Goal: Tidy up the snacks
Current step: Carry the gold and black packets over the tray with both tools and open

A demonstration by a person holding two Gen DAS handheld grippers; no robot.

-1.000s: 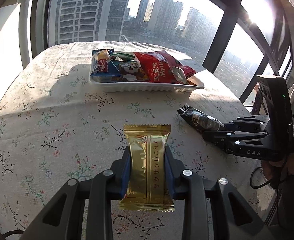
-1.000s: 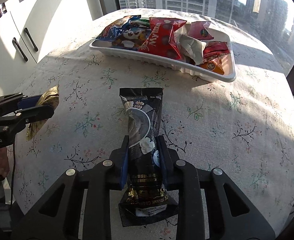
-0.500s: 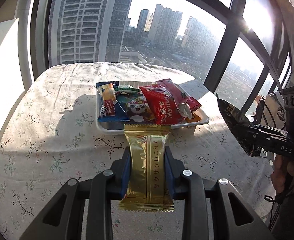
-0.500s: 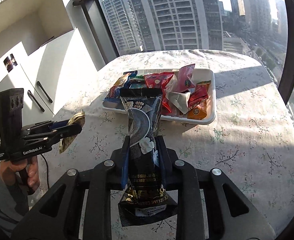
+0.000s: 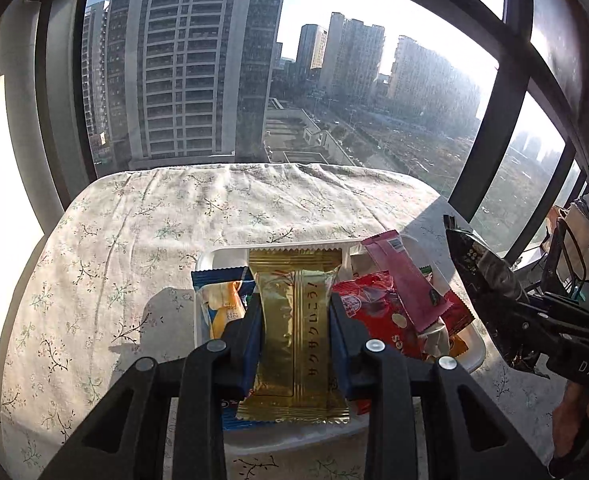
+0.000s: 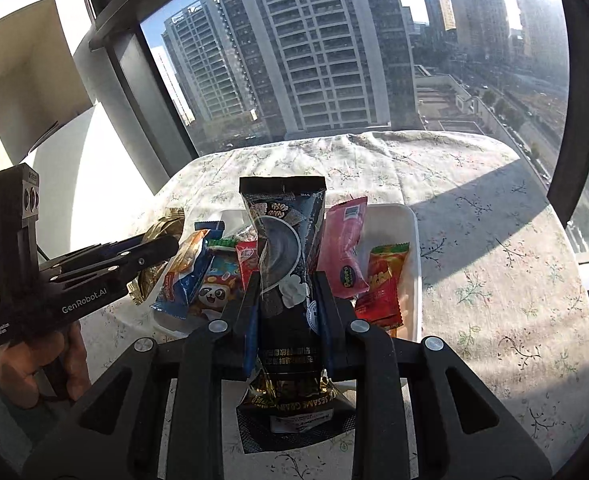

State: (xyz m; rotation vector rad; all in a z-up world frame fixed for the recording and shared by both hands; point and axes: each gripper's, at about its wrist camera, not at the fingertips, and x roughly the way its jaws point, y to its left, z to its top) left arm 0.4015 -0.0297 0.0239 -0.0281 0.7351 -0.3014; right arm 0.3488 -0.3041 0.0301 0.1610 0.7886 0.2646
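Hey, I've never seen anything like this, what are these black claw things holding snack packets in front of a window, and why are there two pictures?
There is no robot here. A person holds a handheld gripper in each hand, and each one carries a wide-angle camera looking forward along its two fingers. That is why you get two pictures of one moment.

In the left wrist picture, the left gripper is shut on a gold packet. In the right wrist picture, the right gripper is shut on a dark packet. Each picture also shows the other gripper at its edge, and the person's hand under it.

Below them, on a table with a flowered cloth, sits a white tray already filled with snacks, among them a pink packet and a panda packet. Both held packets are over the tray.
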